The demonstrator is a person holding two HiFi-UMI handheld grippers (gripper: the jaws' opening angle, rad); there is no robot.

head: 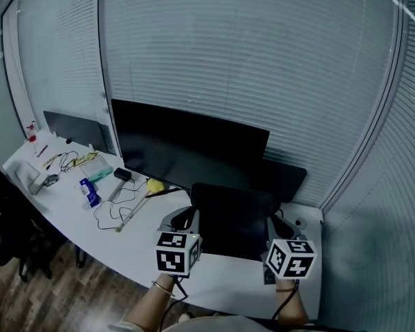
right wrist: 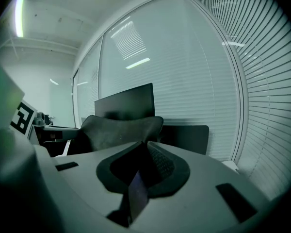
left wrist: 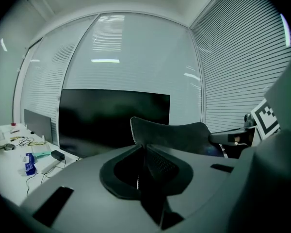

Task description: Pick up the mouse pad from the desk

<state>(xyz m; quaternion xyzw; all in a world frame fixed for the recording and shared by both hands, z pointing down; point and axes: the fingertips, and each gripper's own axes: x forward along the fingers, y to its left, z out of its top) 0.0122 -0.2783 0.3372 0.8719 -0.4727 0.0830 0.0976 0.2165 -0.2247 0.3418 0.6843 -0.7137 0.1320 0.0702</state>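
The black mouse pad (head: 232, 220) hangs as a dark sheet above the white desk (head: 221, 286), in front of the monitor, held at its two near corners. My left gripper (head: 192, 220) is shut on its left edge and my right gripper (head: 272, 225) is shut on its right edge. In the left gripper view the jaws (left wrist: 144, 150) pinch the mouse pad (left wrist: 172, 136), which curves up behind them. In the right gripper view the jaws (right wrist: 144, 148) clamp the mouse pad (right wrist: 119, 130) the same way, its far part arching up to the left.
A wide black monitor (head: 190, 151) stands just behind the pad, and a second dark screen (head: 75, 128) at the far left. Cables, a black adapter (head: 122, 174), a blue item (head: 90, 192) and a yellow object (head: 154, 185) lie on the desk's left half. Blinds cover the window behind.
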